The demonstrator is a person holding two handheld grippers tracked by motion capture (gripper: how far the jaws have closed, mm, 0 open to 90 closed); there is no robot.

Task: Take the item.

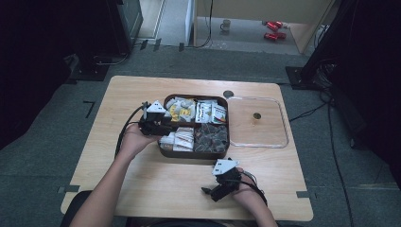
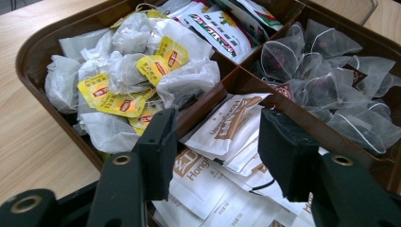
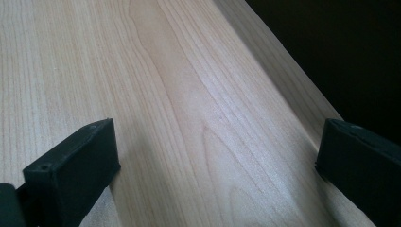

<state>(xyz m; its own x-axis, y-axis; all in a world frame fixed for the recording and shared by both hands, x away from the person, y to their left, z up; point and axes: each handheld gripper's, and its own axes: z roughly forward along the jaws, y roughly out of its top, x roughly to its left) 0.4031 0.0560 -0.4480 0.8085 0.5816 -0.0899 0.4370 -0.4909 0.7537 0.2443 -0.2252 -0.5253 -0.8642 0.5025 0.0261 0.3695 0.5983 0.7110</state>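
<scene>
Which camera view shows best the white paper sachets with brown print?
The left gripper view: the white paper sachets with brown print lie close, lettering visible. The high view shows them small; the right gripper view shows bare table.

left gripper (image 1: 163, 126): black body, grey three-cornered top plate, black cable, brass-ringed screw holes | right gripper (image 1: 208, 191): same black build, grey plate, black cable | fingers (image 2: 158, 151): blocky matte black | forearms: bare, no sleeves

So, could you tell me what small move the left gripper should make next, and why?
Probably ease the left gripper down a little onto the white sachets. Its jaws stand apart over that compartment of the brown tray, a sachet between them but not pinched. The right gripper rests open over bare table.
</scene>
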